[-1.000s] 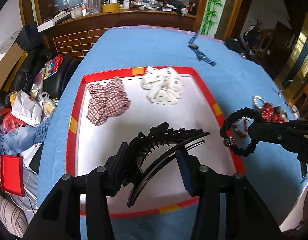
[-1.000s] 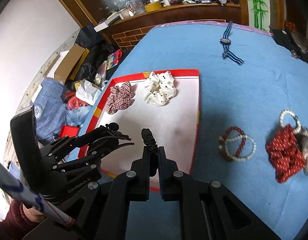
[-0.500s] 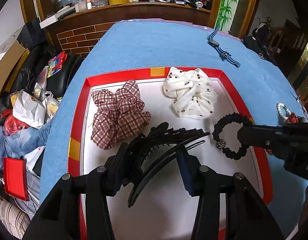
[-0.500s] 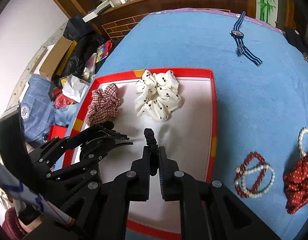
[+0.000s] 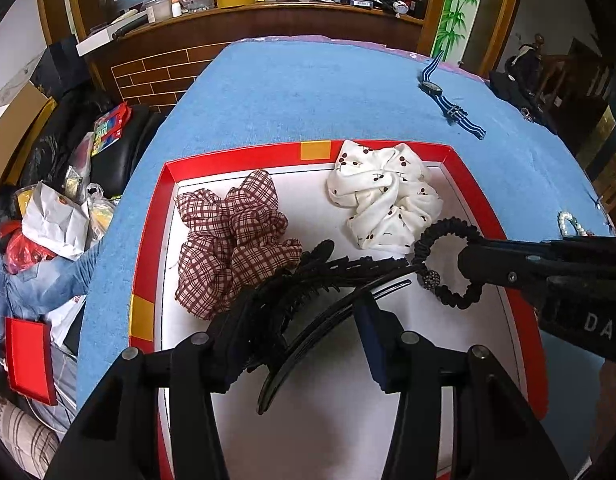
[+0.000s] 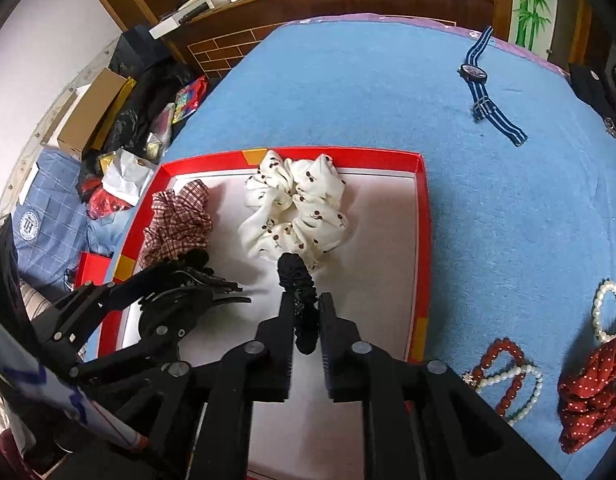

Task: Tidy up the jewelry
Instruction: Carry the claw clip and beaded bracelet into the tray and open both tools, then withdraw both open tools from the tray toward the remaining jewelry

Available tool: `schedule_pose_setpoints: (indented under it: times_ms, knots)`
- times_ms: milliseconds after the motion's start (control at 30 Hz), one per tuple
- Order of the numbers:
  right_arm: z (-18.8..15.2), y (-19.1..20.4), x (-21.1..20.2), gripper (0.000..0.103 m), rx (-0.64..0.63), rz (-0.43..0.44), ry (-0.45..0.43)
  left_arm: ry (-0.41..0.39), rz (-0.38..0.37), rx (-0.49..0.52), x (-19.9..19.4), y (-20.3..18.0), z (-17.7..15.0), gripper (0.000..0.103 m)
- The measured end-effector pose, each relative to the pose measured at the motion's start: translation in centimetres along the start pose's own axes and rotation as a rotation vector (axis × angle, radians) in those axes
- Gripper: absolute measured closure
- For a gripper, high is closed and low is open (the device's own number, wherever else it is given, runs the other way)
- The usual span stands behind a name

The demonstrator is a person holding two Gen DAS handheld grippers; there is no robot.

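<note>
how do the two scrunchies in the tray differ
The plaid scrunchie is dark red and white check; the white scrunchie is cream with small dark cherry prints. The plaid one lies toward the tray's left side, the white one toward its far right. Both are ruffled fabric, resting loose inside the tray, ungripped.

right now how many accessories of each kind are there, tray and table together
scrunchies: 3 (plaid, white, red)
hair clip: 1
black hair tie: 1
bead bracelets: 3 (red, white, pearl)
watch: 1
total: 9
</note>
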State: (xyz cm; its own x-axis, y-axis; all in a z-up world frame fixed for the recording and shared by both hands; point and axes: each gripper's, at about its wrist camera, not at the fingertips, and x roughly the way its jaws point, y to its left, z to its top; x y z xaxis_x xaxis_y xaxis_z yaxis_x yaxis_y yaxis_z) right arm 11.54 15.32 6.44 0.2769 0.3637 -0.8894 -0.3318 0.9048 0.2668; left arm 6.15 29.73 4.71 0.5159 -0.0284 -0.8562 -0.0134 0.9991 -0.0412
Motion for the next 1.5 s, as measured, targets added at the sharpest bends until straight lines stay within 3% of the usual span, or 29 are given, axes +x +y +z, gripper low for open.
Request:
schedule_pose_setpoints:
  times_ms: [100, 333, 833, 1167, 1400, 1500]
  knots:
    - [0.0, -0.3, -0.6, 0.077, 0.001, 0.0, -0.015, -0.002, -0.008, -0.002, -0.3, -0.2, 0.1, 0.054]
    - [-0.1, -1.0, -2.5, 0.077, 0.015, 0.018, -0.045, -0.033, -0.016, -0.018, -1.6, -0.4, 0.5, 0.049]
    - [-2.3, -4.2, -7.0, 0.077, 0.093, 0.053, -0.103, -0.085, -0.048, 0.0, -5.1, -3.5, 0.8, 0.048]
    - [-6.2, -9.5, -9.7, 0.077, 0.178, 0.046, -0.122, -0.068, -0.093, 0.054, -5.7, -8.2, -0.5, 0.048]
    - [-8.2, -15.5, -8.7, 0.077, 0.281, -0.031, -0.053, -0.057, -0.116, 0.093, -6.0, -11.2, -1.5, 0.048]
    - [-8.8, -17.2, -7.9, 0.077, 0.334, -0.013, -0.033, -0.047, -0.12, 0.117, -6.0, -12.3, -2.2, 0.048]
